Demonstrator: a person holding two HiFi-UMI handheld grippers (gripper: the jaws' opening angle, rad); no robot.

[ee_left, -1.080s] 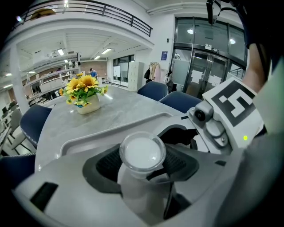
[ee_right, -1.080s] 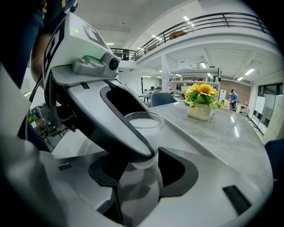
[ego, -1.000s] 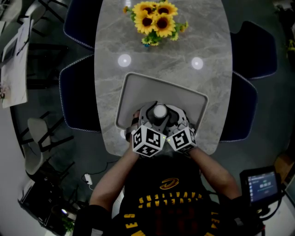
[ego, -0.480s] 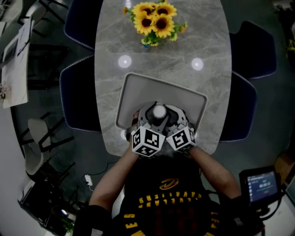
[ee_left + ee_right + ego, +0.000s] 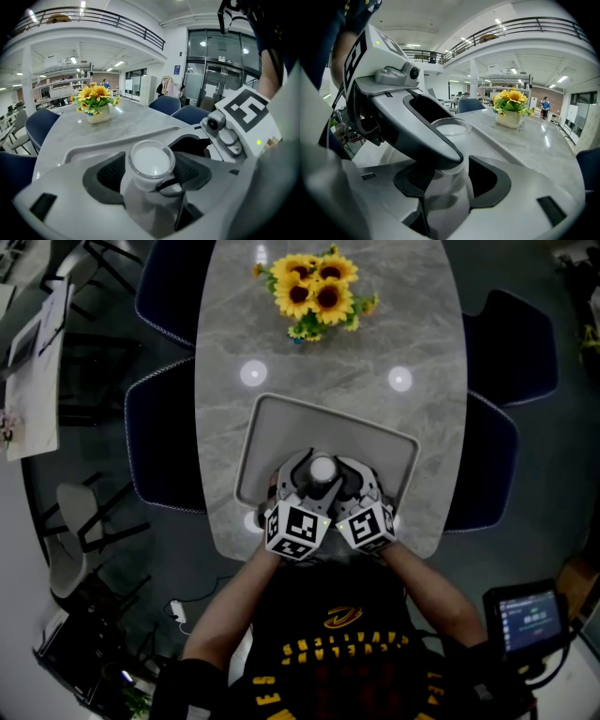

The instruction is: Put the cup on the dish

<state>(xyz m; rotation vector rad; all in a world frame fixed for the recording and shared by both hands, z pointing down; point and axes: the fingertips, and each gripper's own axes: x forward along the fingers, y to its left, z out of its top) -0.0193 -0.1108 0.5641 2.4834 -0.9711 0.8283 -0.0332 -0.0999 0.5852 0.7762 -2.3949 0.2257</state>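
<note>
A clear glass cup [image 5: 322, 468] with a white inside is over the near part of the grey rectangular dish [image 5: 267, 423]; I cannot tell whether it rests on it. Both grippers reach in from the near side and enclose it. In the left gripper view the cup [image 5: 151, 161] sits between the dark pads [image 5: 108, 174] of my left gripper [image 5: 150, 176], whose jaws are opening, with gaps at the rim. In the right gripper view my right gripper [image 5: 451, 183] has its pads [image 5: 488, 183] against the cup [image 5: 451, 129], and a left jaw crosses in front.
A vase of sunflowers [image 5: 317, 292] stands at the far end of the grey marble table [image 5: 422, 343]. Dark blue chairs [image 5: 164, 442] flank both long sides. The person's arms come in over the table's near edge. A small screen [image 5: 527, 620] is at the lower right.
Both grippers and the cup stay in the same spot over the dish's near part. Only the head view has shifted slightly.
</note>
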